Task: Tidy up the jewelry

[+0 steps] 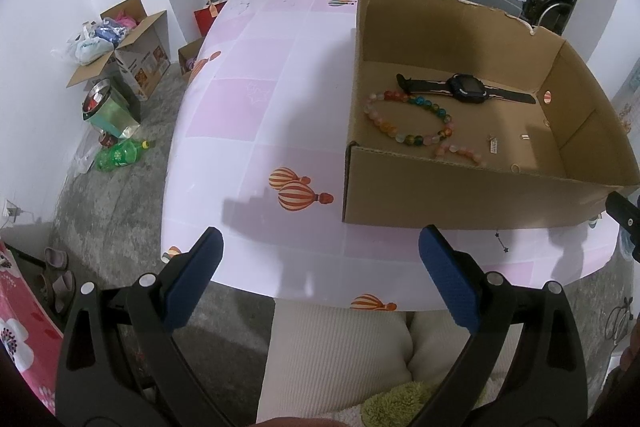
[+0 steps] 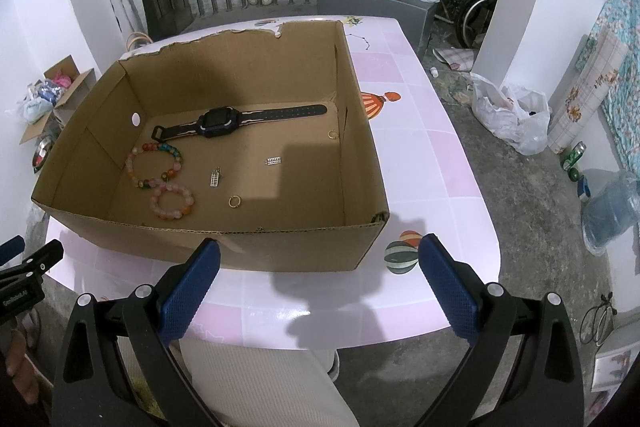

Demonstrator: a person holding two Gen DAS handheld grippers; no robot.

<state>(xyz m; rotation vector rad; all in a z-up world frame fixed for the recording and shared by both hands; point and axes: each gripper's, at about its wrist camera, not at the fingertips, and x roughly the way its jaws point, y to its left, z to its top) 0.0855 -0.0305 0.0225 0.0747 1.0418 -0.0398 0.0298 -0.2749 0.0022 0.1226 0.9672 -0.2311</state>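
Both grippers hang over the near edge of the table [image 2: 420, 163], above the person's lap, and neither has anything in it. The left gripper [image 1: 320, 279] stands wide open, its blue pads well apart; the right gripper [image 2: 320, 283] is spread just as wide and empty.

All the jewelry lies on the floor of the open cardboard box [image 2: 360, 131]. The black smartwatch [image 2: 218, 123] stretches along the far wall. The multicoloured bead bracelet [image 2: 154, 165] sits near the box's left wall, with the pink bead bracelet [image 2: 173, 202] just beside it toward the near wall. Two small silver charms [image 2: 215, 179] lie mid-floor, a gold ring [image 2: 235, 202] is near the front, and what looks like a second ring [image 2: 333, 134] sits by the right wall, though it is too small to be sure.

The table outside the box looks bare, so the sorting seems largely done. If a piece needs regrouping, the right gripper should go in over the low near wall, drop straight down, and narrow before touching. The rings and charms are flat and slippery; pinch across the ring's rim, not its face, and keep clear of the bracelets to avoid dragging beads.
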